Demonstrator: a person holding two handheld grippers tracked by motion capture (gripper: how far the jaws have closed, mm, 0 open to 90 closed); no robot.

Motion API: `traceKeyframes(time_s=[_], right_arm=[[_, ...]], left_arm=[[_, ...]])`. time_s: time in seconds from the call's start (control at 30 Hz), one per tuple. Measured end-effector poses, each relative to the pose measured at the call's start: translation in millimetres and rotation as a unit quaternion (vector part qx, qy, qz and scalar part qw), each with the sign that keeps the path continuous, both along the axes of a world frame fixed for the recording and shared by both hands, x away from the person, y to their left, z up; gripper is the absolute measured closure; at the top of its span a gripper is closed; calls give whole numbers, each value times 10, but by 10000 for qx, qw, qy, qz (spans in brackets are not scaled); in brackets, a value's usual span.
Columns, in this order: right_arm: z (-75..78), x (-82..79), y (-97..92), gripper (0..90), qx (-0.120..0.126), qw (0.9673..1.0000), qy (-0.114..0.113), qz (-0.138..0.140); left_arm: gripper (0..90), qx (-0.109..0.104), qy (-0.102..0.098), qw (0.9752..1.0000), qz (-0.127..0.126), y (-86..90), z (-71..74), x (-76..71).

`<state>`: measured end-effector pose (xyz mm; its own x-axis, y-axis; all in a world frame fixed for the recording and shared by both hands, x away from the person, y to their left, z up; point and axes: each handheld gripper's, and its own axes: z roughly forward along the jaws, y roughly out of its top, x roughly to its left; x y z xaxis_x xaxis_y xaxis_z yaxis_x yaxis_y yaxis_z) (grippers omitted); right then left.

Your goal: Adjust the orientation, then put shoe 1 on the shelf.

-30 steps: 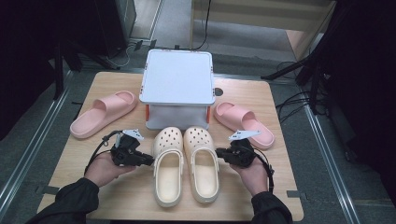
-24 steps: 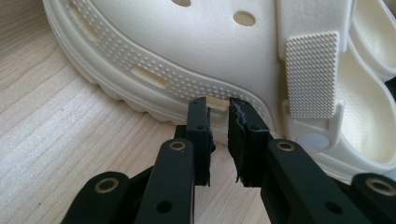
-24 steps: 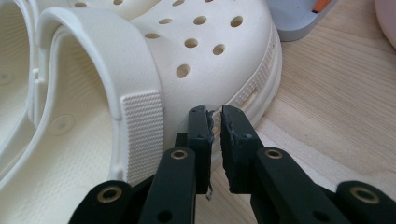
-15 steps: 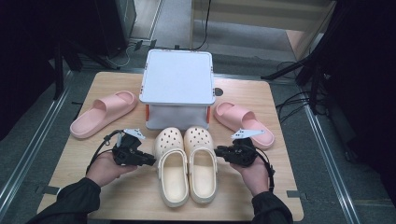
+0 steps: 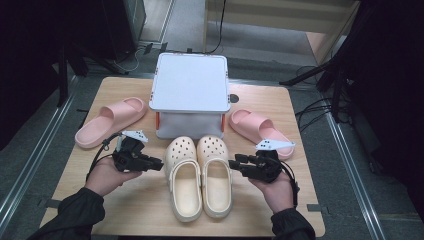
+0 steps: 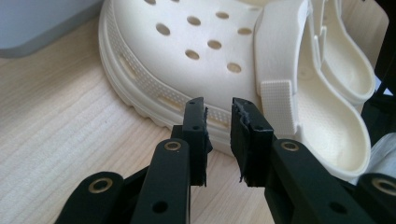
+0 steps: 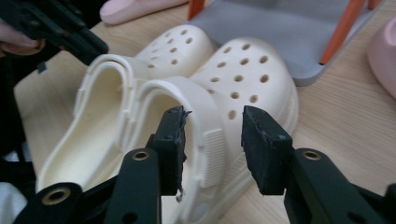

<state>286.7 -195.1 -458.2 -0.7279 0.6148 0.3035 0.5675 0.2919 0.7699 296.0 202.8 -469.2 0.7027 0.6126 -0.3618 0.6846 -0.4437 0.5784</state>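
Two cream clogs are lying side by side on the wooden surface, just in front of the white-topped stand. The left claw is hovering released beside the left clog's outer edge, grasping nothing. The right claw, whose jaws have just been opening, is sitting released beside the right clog, nothing between its pads.

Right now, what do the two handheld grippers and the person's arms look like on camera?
Both the left gripper and the right gripper are black two-jaw tools with brass-coloured pivot rivets, ragged-edged black pads and a pale grey three-cornered plate on top. A black cable loops from each. The person wears dark long sleeves with bare hands.
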Motion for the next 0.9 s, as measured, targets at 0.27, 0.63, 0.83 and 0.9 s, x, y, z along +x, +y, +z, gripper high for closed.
traceKeyframes(time_s=[0.27,0.63,0.83,0.9], right_arm=[[89,-174,113,545,82,9998,17,164],[88,-352,317,472,-68,9994,-47,332],[50,-378,392,425,-108,9995,72,300],[37,-389,425,411,-122,9995,101,286]], left_arm=[[783,-168,-51,9998,92,40,139,152],[800,-213,-317,9992,144,8,502,357],[798,-201,-406,9988,181,-5,640,459],[800,-173,-440,9987,192,-7,688,487]])
